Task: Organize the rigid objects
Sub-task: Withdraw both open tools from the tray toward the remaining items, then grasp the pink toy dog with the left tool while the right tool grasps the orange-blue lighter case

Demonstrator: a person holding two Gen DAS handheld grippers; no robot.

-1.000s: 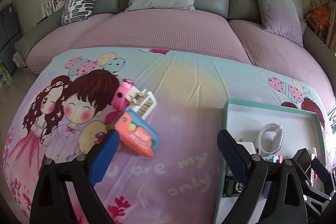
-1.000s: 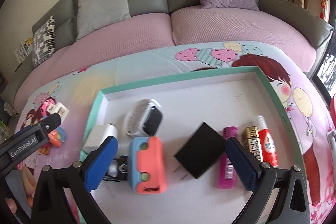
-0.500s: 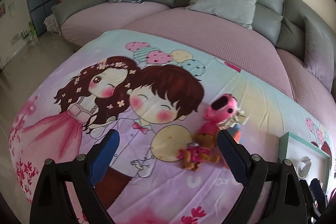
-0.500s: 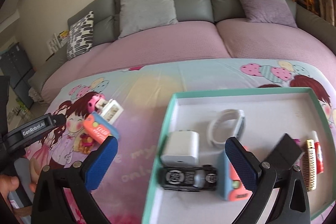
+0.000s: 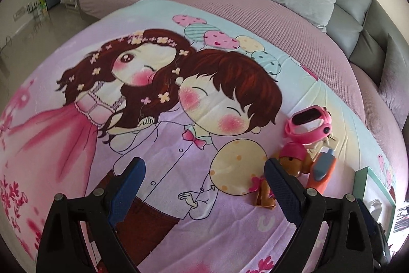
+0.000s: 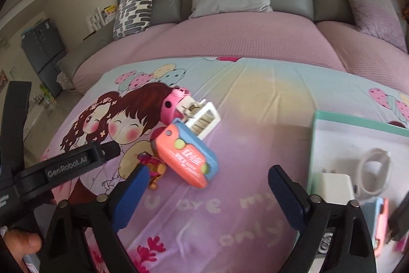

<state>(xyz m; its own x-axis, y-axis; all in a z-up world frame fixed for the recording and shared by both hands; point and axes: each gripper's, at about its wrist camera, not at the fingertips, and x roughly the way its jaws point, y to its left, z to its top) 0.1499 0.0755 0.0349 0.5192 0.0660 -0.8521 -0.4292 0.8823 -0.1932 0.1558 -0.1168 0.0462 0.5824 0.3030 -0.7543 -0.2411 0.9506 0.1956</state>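
Several items already sit in the tray; left of it a toy pile waits. I see both grippers gaping, empty.

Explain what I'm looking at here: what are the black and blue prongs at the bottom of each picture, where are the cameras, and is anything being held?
There is no robot arm. A person carries one handheld gripper in each hand, and each has a fisheye camera looking forward along its two blue-padded fingers.

The left wrist view shows the left gripper, open and empty above the cartoon bedsheet. The right wrist view shows the right gripper, also open and empty; the black bar at its left is the left gripper's body.

On the sheet lies a small pile: a pink toy, a white comb-like piece, an orange and blue case and a small brown figure. At right is a teal-rimmed tray already holding a white charger block and a white watch.
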